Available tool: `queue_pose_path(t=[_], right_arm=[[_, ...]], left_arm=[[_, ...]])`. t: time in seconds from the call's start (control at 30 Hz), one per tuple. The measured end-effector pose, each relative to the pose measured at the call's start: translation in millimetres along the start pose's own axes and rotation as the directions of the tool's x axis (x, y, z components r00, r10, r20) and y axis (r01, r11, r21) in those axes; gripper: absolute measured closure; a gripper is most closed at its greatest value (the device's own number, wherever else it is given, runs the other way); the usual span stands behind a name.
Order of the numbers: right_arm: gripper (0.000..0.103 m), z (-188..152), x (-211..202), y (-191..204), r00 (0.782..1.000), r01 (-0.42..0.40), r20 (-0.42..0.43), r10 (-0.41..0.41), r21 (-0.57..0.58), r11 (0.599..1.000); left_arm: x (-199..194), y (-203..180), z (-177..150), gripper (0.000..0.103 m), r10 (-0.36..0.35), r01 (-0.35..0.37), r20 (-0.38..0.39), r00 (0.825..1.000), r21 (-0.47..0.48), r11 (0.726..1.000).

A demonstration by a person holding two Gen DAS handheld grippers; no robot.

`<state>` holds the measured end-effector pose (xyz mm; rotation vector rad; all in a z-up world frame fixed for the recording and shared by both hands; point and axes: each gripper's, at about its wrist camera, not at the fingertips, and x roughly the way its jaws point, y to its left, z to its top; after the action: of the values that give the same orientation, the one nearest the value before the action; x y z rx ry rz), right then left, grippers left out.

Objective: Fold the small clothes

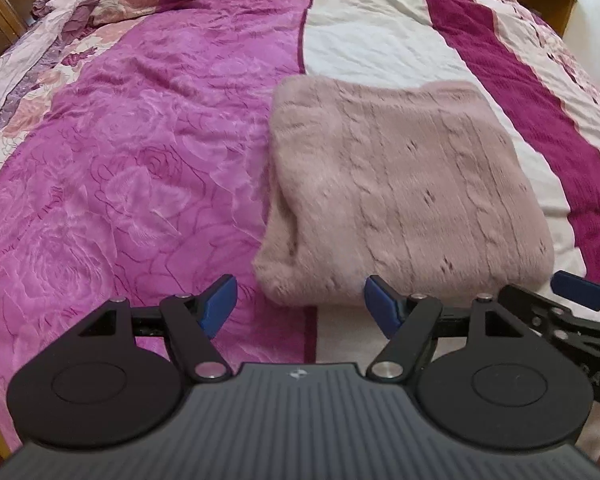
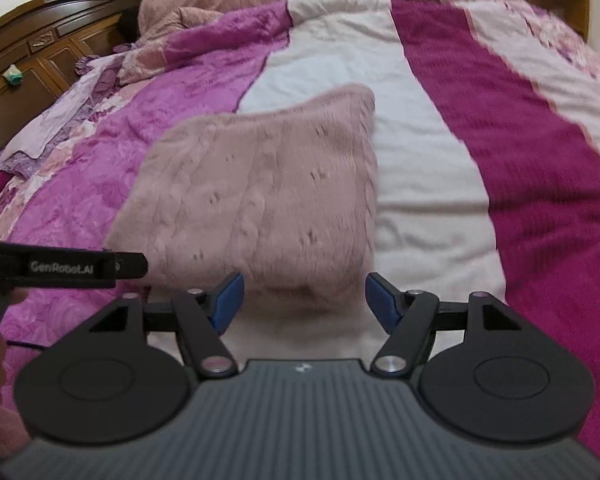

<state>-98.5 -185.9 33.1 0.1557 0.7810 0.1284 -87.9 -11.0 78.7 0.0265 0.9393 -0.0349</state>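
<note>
Magenta-and-white bed (image 1: 148, 152) carries the pink knit sweater (image 1: 400, 184) already folded square on its white stripe, so folding looks finished; left claw (image 1: 300, 304) and right claw (image 2: 304, 300) gape empty, next needing another garment.

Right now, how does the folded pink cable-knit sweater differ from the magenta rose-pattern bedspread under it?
The folded pink cable-knit sweater is pale, fuzzy and a thick compact square; the magenta rose-pattern bedspread is vivid, smooth and spread flat. The sweater shows knitted cables, the bedspread embossed roses. Both are soft textiles, free of either gripper.
</note>
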Motion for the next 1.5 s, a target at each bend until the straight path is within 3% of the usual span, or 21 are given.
queue_pose_path(t=[0.57, 1.5], right_arm=[[0.034, -7, 12, -3, 0.998, 0.002, -0.068, 0.000, 0.037, 0.999], [0.034, -5, 14, 0, 0.997, 0.007, -0.075, -0.005, 0.021, 1.000]], left_arm=[[24, -8, -12, 0.026, 0.020, -0.020, -0.106, 0.994, 0.001, 1.000], [31, -9, -15, 0.026, 0.007, -0.007, -0.128, 0.992, 0.001, 1.000]])
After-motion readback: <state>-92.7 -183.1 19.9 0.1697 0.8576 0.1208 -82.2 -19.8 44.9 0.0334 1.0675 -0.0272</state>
